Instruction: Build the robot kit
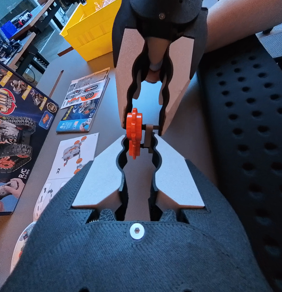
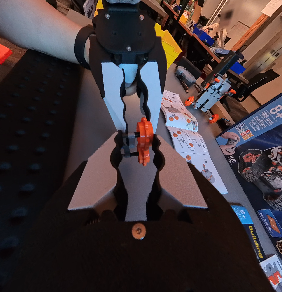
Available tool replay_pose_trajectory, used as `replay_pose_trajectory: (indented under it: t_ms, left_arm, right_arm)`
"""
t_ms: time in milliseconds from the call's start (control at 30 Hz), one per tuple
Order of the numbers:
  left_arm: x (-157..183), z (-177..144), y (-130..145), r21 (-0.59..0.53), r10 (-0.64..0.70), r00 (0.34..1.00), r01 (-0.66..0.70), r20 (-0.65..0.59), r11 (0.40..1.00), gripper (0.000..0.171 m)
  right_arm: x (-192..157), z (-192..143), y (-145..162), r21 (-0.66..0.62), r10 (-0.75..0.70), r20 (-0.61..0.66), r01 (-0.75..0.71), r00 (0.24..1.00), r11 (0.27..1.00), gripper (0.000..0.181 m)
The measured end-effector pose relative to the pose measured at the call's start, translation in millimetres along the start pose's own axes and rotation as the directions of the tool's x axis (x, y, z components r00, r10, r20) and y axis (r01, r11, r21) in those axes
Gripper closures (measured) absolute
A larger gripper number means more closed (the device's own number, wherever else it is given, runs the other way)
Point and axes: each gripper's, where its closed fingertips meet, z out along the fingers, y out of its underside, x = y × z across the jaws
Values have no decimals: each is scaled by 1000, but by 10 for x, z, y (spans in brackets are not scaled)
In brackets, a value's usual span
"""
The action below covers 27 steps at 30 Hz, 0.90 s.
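A small assembly of two orange gears on black axles through a grey beam hangs above the grey table between both grippers. My left gripper reaches in from below in the left wrist view, with its tips closed against the gear side and the beam. My right gripper comes from the opposite side and pinches the upper gear and its axle end. In the right wrist view the gears and beam sit between my right gripper's tips, and the left gripper meets it from above.
A yellow bin stands at the back. A printed toy box, a booklet and an open instruction manual lie on the table. A half-built grey model and a grey block sit farther off. A black perforated mat runs alongside. My left and right fingertips are right by each other.
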Motion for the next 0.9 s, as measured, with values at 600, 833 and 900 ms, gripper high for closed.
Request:
replay_pose_trajectory:
  t_ms: [600,833,900]
  left_arm:
    - [13,1,23,-15,-29,1000,29,-4,999,146]
    - [13,-8,18,-16,-23,1000,23,2,1000,146]
    - [11,-8,15,-13,-25,1000,25,4,1000,146]
  right_arm:
    - [-33,7,-15,8,23,3,-23,1000,1000,144]
    - [-34,12,-26,15,34,4,-34,999,999,144]
    - [-33,12,-26,13,34,4,-34,999,999,144]
